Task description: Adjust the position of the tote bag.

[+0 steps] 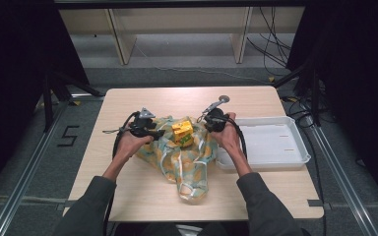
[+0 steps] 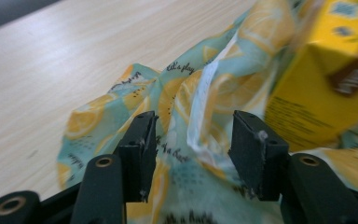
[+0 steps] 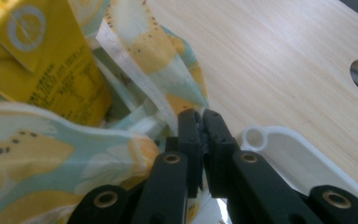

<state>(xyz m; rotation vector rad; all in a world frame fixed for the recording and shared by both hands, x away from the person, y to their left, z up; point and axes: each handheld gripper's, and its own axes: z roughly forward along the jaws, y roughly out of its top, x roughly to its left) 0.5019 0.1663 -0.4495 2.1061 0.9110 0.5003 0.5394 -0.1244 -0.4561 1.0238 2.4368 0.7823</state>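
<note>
Jaws of the right gripper (image 3: 201, 135) pinch the bag (image 1: 182, 162) rim beside the white tray (image 3: 279, 154). Left gripper (image 2: 192, 140) gapes, unclamped, over the opposite rim. Between them, equally near, the yellow carton (image 1: 182, 132) stands upright inside the bag.

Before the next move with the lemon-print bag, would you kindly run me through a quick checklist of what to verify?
1. Right gripper has the bag's edge: ok, jaws shut on fabric.
2. Left gripper has hold of the bag: not ok, jaws stand apart, fabric loose between them.
3. Yellow carton sits in the bag's mouth: ok, top pokes out.
4. Carton fully upright: cannot tell.
5. White tray to the right, apart from the carton: ok.
6. Bag lies wholly on the table: ok.
</note>
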